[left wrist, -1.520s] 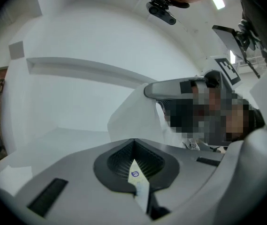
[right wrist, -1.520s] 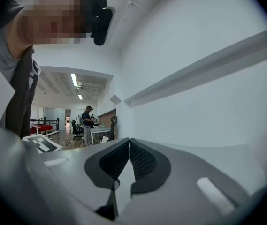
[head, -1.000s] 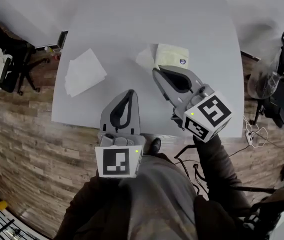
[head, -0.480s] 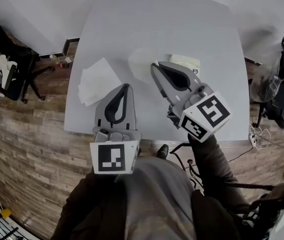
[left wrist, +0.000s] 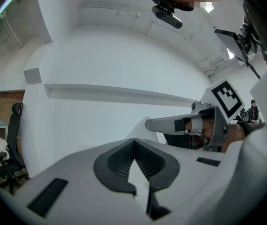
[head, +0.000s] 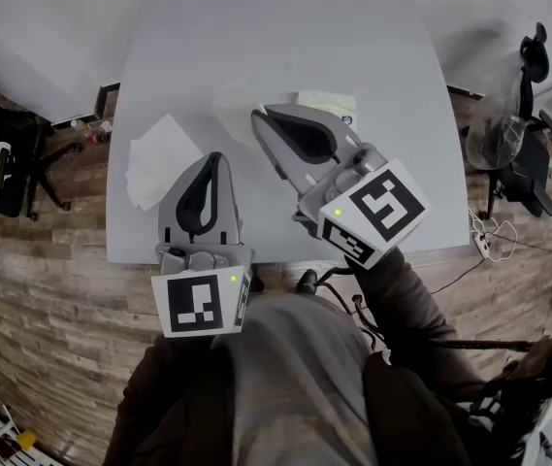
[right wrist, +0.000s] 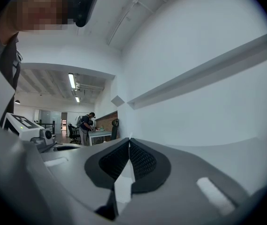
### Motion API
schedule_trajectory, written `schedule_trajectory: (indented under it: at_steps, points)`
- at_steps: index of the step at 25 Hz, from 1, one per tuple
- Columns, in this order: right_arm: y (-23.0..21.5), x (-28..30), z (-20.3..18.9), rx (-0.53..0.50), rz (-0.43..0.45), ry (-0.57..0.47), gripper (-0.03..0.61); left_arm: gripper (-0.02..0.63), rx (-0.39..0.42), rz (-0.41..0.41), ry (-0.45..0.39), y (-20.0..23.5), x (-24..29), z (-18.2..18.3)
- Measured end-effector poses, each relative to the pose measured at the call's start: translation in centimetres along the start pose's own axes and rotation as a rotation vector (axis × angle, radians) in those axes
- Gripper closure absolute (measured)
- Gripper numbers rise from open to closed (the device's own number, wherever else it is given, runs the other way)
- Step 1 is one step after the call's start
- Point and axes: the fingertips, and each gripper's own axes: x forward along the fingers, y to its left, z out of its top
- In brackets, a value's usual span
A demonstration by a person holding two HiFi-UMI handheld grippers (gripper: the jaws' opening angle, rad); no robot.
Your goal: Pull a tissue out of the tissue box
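The tissue box [head: 328, 104] lies on the white table [head: 256, 27], partly hidden behind my right gripper [head: 256, 115]. That gripper is shut on a thin white tissue [head: 235, 100], which hangs from its tip above the table, left of the box. In the left gripper view the right gripper [left wrist: 148, 124] points left with the tissue [left wrist: 142, 134] drooping under its tip. My left gripper [head: 214, 155] is shut with nothing in it, near the table's front edge. Its jaws [left wrist: 133, 142] meet at the tip. In its own view the right gripper [right wrist: 129, 140] has its jaws pressed together.
A small pile of loose tissues [head: 159, 149] lies at the table's left front. Office chairs stand on the wooden floor at the left [head: 4, 158] and the right [head: 528, 163]. Cables [head: 484, 241] trail by the right front corner. A person [right wrist: 86, 125] stands far off.
Both grippers have come up and look larger in the head view. The right gripper has carried the tissue leftward, away from the box. The left gripper has moved nearer the tissue pile.
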Motion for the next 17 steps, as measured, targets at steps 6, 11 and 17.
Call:
schedule_trajectory:
  at_steps: [6,11,17]
  points:
    - [-0.14,-1.13,0.1,-0.003,0.002,0.002,0.577,0.617,0.004,-0.005,0.01,-1.29,-0.26,-0.2]
    - [0.11,-1.08,-0.01,-0.005,0.01,0.007,0.577,0.617,0.003,0.011,0.002,-1.19,-0.6,-0.01]
    - [0.17,-0.78,-0.22,-0.006,0.02,0.011,0.577,0.617,0.001,0.021,-0.002,-1.04,-0.61,-0.07]
